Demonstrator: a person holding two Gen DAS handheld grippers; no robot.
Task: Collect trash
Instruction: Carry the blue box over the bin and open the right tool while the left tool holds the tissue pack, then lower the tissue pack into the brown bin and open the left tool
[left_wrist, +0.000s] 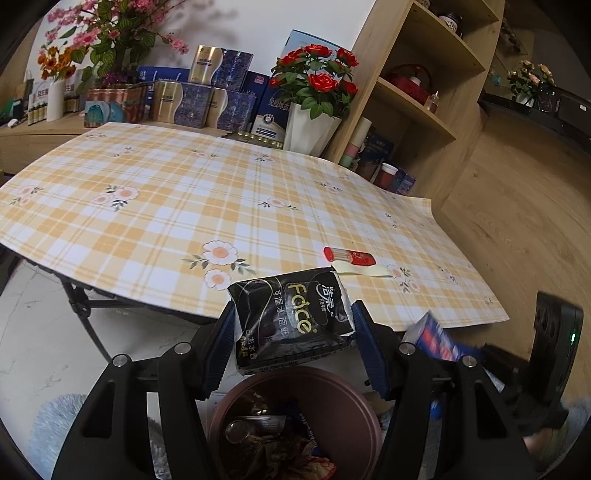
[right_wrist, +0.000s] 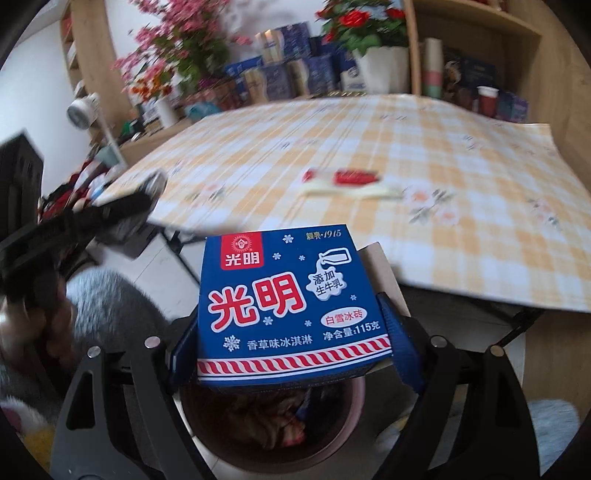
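Left gripper (left_wrist: 291, 325) clamps tissue pack (left_wrist: 291, 314), right gripper (right_wrist: 295, 332) clamps ice-cream box (right_wrist: 291, 299) above bin (left_wrist: 221, 406).

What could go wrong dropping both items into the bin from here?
1. Both grippers crowd one brown bin; the left gripper with the black tissue pack and the right gripper with the blue ice cream box could collide.
2. The bin already holds trash, so the wide box may catch on the rim.
3. The red tube and paper strip remain on the table.
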